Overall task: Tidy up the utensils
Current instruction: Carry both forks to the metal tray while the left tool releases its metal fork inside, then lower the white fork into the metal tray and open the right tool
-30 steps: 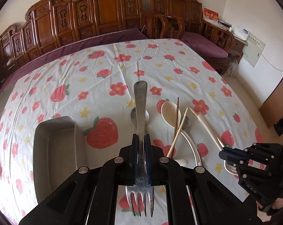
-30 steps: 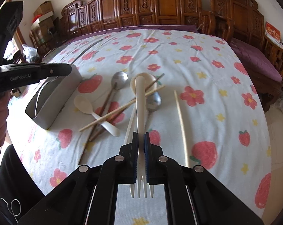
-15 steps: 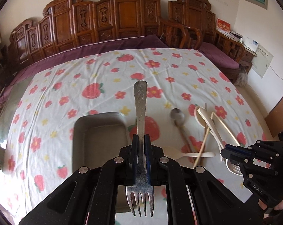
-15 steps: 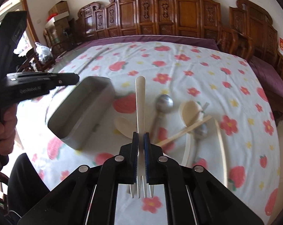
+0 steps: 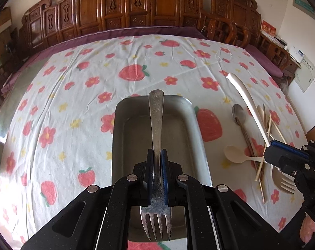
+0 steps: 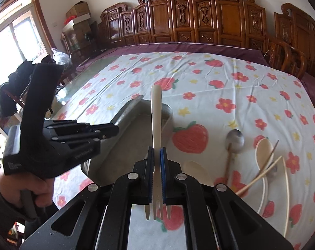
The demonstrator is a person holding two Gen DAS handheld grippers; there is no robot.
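Clamping a metal fork (image 5: 156, 145) by its neck, the left gripper (image 5: 156, 167) is hanging over the metal tray (image 5: 199, 137), its jaws pressed together on the fork, whose handle is pointing toward 12 o'clock and tines toward 6 o'clock. In this left wrist view, the right gripper (image 5: 282, 156) is showing at 3 o'clock, holding a cream plastic fork (image 5: 248, 106) above the loose spoons and chopsticks (image 5: 261, 166) lying on the flowered bench (image 5: 74, 95). In the right wrist view, the right gripper (image 6: 156, 173) is keeping its jaws tight on the cream plastic fork (image 6: 156, 120), with the tray (image 6: 128, 145) just beyond at 11 o'clock. The left gripper (image 6: 107, 131) is sitting at 9 o'clock, gripped by a hand (image 6: 15, 189), while the remaining utensils (image 6: 261, 162) are lying at 3 o'clock.
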